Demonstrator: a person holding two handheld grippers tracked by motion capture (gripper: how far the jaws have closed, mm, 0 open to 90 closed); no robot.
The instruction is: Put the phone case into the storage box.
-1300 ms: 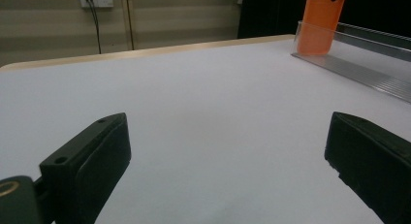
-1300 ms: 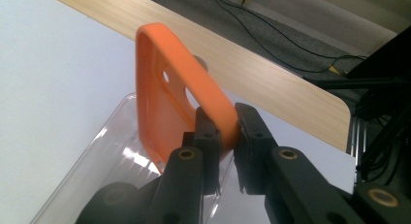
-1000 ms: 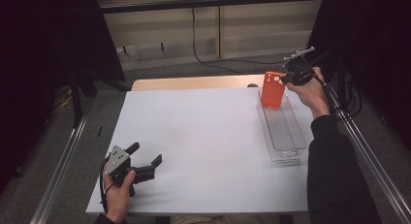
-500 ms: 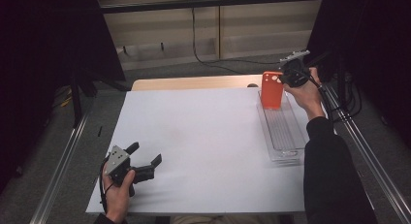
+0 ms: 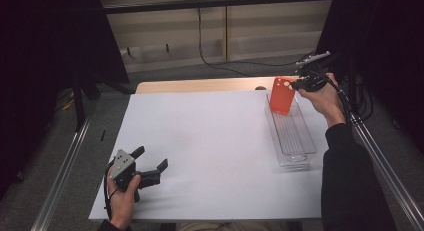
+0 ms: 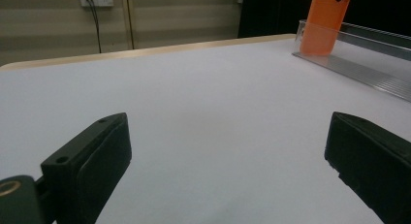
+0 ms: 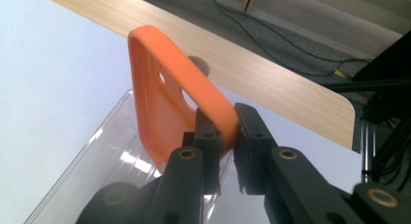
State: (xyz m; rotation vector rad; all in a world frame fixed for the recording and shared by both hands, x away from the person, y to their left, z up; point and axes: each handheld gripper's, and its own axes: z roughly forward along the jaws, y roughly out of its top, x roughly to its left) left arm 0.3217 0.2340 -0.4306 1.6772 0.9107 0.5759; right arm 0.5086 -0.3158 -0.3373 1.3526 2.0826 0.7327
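Orange silicone — a phone case point(image 5: 281, 95) with camera cut-outs near its top — hangs upright at the far end of the clear plastic tray point(image 5: 295, 141), its lower edge down inside the tray's walls. The right gripper point(image 5: 299, 82) has it by one upper corner: in the right gripper view the two black jaws are clamped together on the case's rim point(image 7: 228, 122), one pad inside the shell and one outside. The person's right hand point(image 5: 322, 93) holds that gripper above the tray's far right corner, a dark sleeve point(image 5: 350, 186) running back along the table's right side.

The tray lies lengthwise along the right part of the white table cover point(image 5: 210, 151), its ribbed floor bare apart from the case. Beyond the cover a strip of wooden tabletop point(image 5: 200, 85) shows, with a small dark round object point(image 5: 260, 88) sitting on it just behind the tray (too small to identify).

The left gripper point(image 5: 150, 165) rests on the cover at the near left, well apart from the tray, held in the left hand point(image 5: 122, 193). Its jaws stand wide apart with only white cover between them. A black cable point(image 5: 202, 36) runs down the back wall to the floor, and metal rails point(image 5: 62, 166) flank the table.
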